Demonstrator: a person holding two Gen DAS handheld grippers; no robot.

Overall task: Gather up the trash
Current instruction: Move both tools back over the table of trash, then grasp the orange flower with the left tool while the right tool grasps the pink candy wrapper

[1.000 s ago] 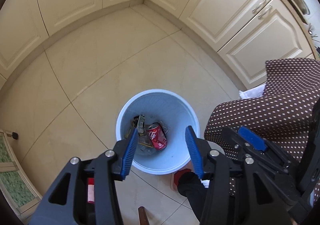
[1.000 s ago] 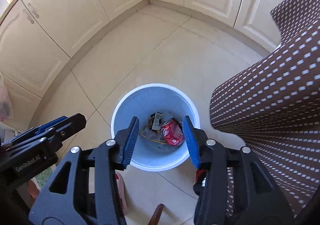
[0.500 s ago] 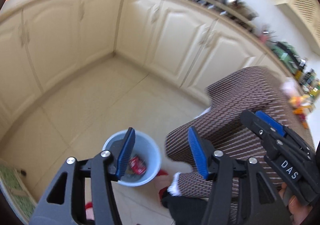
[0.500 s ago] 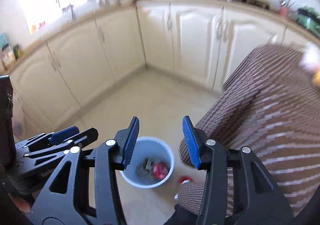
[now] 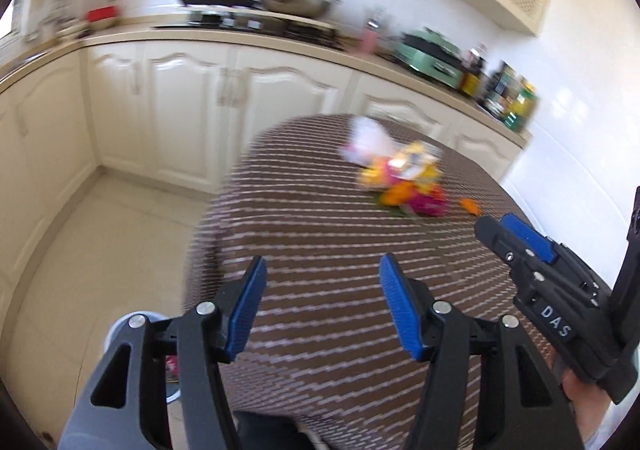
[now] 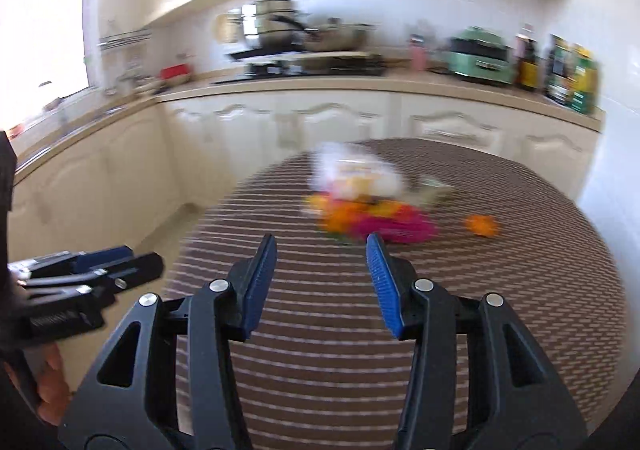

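A blurred pile of trash (image 5: 400,181) lies on the round table with a brown dotted cloth (image 5: 320,230): a white bag, yellow wrappers, orange and pink scraps. A small orange piece (image 5: 468,205) lies apart to its right. My left gripper (image 5: 322,262) hangs open over the near side of the table, nothing between its blue pads. My right gripper (image 6: 322,240) is open too, just short of the trash pile (image 6: 368,209) and the orange piece (image 6: 482,225). Each gripper shows at the edge of the other's view. The light blue bin (image 5: 116,324) peeks out low on the floor.
Cream cabinets (image 5: 180,97) run along the back wall under a counter with pots on a stove (image 6: 288,29), a green appliance (image 6: 480,53) and bottles (image 6: 528,61). A white wall (image 5: 580,129) closes the right side. Tiled floor (image 5: 100,230) lies left of the table.
Both grippers have risen from above the blue bin and tipped upward, so the table top and its trash are now in front. The left jaws stand a little wider.
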